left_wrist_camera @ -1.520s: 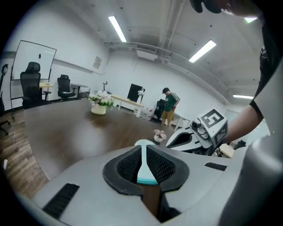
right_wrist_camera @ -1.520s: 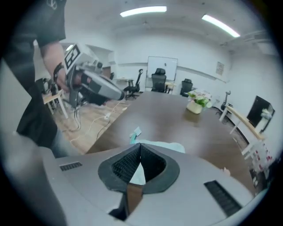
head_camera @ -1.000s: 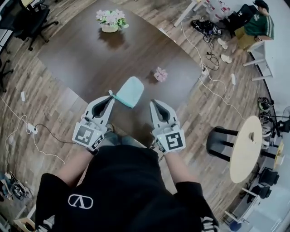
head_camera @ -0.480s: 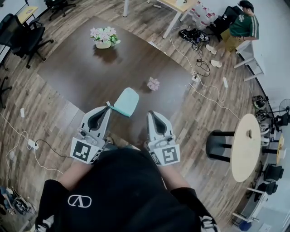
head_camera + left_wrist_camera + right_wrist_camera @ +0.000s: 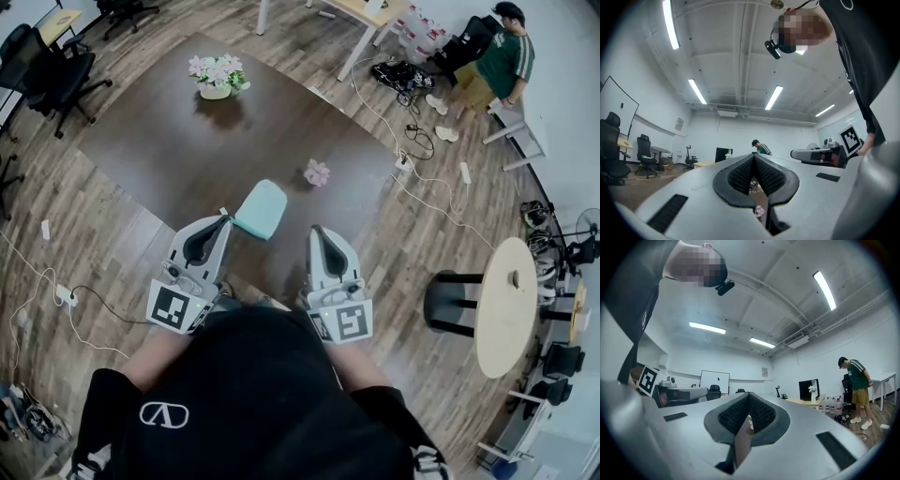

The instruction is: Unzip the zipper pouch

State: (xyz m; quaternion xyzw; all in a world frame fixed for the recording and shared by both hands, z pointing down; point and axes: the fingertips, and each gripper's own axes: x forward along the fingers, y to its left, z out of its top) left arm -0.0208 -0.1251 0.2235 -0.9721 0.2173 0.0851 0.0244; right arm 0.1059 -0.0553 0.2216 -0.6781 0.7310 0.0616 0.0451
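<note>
The teal zipper pouch [image 5: 261,208] lies on the dark brown table [image 5: 159,131] near its front edge. A small tab at the pouch's near-left corner sits right by the tip of my left gripper [image 5: 226,218]; I cannot tell whether they touch. In the left gripper view its black pads [image 5: 740,176] meet, shut, with nothing visible between them. My right gripper [image 5: 317,230] is raised to the right of the pouch, apart from it. Its jaws [image 5: 748,395] also stand shut and empty. Both grippers point roughly level, so neither gripper view shows the pouch.
A pot of pink flowers [image 5: 216,75] stands at the table's far side, and a small pink flower [image 5: 317,172] lies right of the pouch. Office chairs [image 5: 47,66] stand left, a black stool [image 5: 450,300] and round table [image 5: 506,305] right. A person [image 5: 502,61] stands far right.
Both grippers have lifted up toward the head camera and closer to the body. The pouch has stayed on the table. In the last half second almost nothing moved.
</note>
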